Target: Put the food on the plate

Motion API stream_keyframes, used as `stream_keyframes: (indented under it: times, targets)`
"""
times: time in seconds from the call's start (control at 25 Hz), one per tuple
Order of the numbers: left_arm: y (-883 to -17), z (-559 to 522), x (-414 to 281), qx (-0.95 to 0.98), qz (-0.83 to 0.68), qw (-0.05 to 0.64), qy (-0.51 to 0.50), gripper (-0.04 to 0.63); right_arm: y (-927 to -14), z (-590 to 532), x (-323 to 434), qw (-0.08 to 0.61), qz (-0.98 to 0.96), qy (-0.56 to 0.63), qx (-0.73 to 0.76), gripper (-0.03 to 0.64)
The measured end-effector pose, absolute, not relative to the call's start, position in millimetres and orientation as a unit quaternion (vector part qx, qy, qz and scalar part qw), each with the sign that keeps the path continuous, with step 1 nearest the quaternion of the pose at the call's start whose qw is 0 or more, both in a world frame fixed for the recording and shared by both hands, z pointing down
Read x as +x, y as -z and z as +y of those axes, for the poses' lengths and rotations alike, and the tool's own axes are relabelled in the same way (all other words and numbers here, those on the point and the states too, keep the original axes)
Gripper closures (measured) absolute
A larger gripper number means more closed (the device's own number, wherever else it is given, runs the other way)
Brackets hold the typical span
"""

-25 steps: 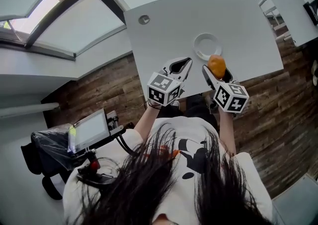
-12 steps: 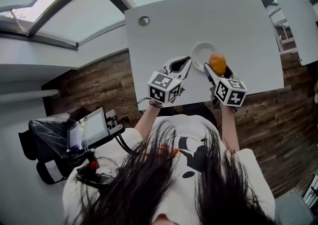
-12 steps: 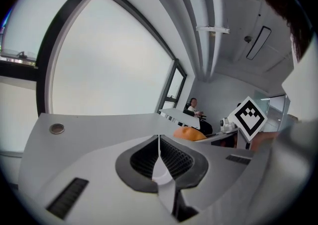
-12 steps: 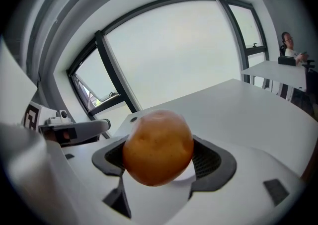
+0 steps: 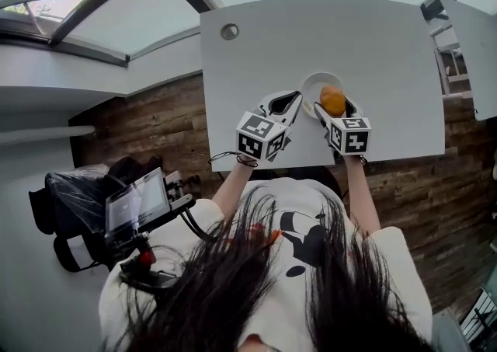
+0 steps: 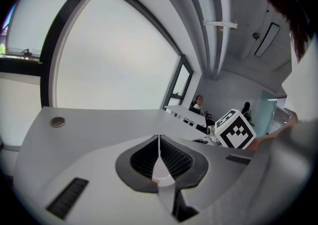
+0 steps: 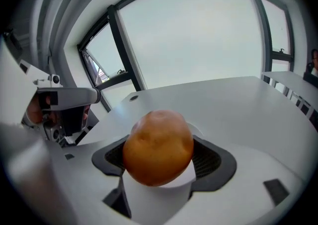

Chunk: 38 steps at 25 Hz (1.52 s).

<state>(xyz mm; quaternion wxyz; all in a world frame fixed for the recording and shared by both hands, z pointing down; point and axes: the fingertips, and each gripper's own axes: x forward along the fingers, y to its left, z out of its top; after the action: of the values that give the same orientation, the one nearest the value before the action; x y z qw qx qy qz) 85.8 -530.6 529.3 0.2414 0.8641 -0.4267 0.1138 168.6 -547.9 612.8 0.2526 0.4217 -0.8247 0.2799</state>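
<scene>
Head view, right hand-held gripper (image 5: 333,103): held over the near edge of the desk (image 5: 349,32); its marker cube (image 5: 349,134) is seen nearest the person.
Right gripper view, right hand-held gripper (image 7: 160,162): jaws are pinched on the food (image 7: 158,147) from both sides, the dark ribbed pads being pressed to its flanks.
Food (image 5: 332,100): one round orange-brown piece with a smooth skin, gripped between the right jaws and bulging above and ahead of them.
Plate (image 5: 317,85): small, round and white; it lies directly under and ahead of the right hand-held gripper's tips. The food is seen over its near right part. Whether the food touches the plate cannot be told.
Left hand-held gripper (image 5: 286,102): held just beside the right one, on its left, tips near the plate's left rim; its marker cube (image 5: 260,137) is carried at the rear.
Left gripper view, left hand-held gripper (image 6: 159,162): jaws are pressed together, with nothing held between them.
Right marker cube, as seen from the left (image 6: 233,129): to the right of the closed jaws and close by.
Desk (image 6: 99,124): pale grey and bare ahead of both hand-held grippers, apart from the plate.
Cable cap (image 5: 229,31): a round metal disc set in the desk, well beyond the left hand-held gripper and off to its left; also recorded in the left gripper view (image 6: 57,121).
Floor (image 5: 171,133): dark wood planks, seen to either side of the desk.
Screen (image 5: 136,203): mounted on a dark stand, behind and left of the left hand-held gripper.
</scene>
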Motion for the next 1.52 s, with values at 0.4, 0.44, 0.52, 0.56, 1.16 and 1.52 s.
stream_keyframes:
  times: [0.4,0.44,0.52,0.56,1.16,1.52]
  targets:
    - [-535,-541,85,0.858,-0.435,0.248,-0.117,0.584,-646,-562,155,0.323,-0.836,-0.222,0.384,0.245]
    - [-534,-541,85,0.858,-0.435,0.248,-0.117,0.583,-648,-562,154,0.328,-0.836,-0.218,0.382,0.245]
    - [-534,-542,85,0.857,-0.436,0.248,-0.117,0.584,-651,-561,153,0.336,-0.836,-0.212,0.378,0.245]
    - [-534,-542,84,0.857,-0.437,0.248,-0.117,0.584,-652,-560,153,0.339,-0.836,-0.210,0.377,0.245]
    - [-535,-543,83,0.855,-0.439,0.247,-0.120,0.584,-664,-556,152,0.365,-0.837,-0.196,0.358,0.244]
    - [-535,-543,86,0.858,-0.436,0.245,-0.121,0.584,-666,-554,156,0.363,-0.827,-0.223,0.367,0.242]
